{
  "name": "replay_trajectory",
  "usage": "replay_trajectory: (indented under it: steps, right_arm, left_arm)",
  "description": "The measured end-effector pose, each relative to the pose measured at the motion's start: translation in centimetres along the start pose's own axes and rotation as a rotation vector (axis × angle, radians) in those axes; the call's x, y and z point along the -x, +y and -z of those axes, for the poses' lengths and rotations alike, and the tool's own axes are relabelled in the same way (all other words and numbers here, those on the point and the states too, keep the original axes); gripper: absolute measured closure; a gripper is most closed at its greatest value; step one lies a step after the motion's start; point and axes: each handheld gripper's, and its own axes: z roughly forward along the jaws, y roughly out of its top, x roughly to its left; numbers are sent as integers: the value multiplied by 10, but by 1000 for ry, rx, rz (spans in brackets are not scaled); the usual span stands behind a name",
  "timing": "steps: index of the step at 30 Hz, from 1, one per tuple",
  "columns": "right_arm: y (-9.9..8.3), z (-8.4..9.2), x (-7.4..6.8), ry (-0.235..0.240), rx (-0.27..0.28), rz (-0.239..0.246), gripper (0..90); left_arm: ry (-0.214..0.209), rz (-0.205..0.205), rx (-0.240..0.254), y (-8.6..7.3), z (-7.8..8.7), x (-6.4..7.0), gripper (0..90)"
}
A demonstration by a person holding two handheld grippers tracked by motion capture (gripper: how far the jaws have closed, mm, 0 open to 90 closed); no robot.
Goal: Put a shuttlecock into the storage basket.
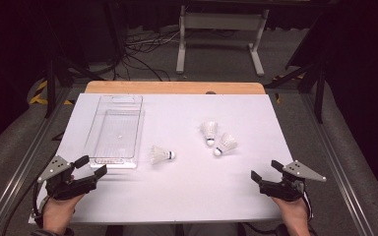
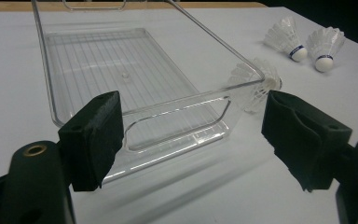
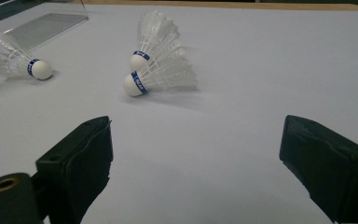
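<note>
While the left gripper (image 1: 89, 168) rests at the near left of the white table (image 1: 187, 196) with its jaws spread wide and empty, just short of the clear rectangular plastic tray (image 1: 114, 132), the right gripper (image 1: 267, 173) sits at the near right, likewise wide and empty. One white feathered shuttlecock (image 1: 162, 155) lies just beside the tray's near right corner; two more shuttlecocks (image 1: 216, 137) lie side by side farther right.

shuttlecocks (image 1: 162, 155): white, blue band | tray (image 1: 101, 105): clear, ribbed | table (image 1: 187, 191): white | jaws: black
</note>
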Motion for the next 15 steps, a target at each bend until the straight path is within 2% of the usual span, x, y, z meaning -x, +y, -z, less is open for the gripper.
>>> replay_trajectory:
  steps: [7,15]
  right_arm:
    - [0,-1,-1,7,-11,-1,100]
    - [-1,-1,0,9,-14,-8,100]
  left_arm:
    - [-21,-7,-10,0,0,1,225]
    - [-11,5,-14,0,1,2,185]
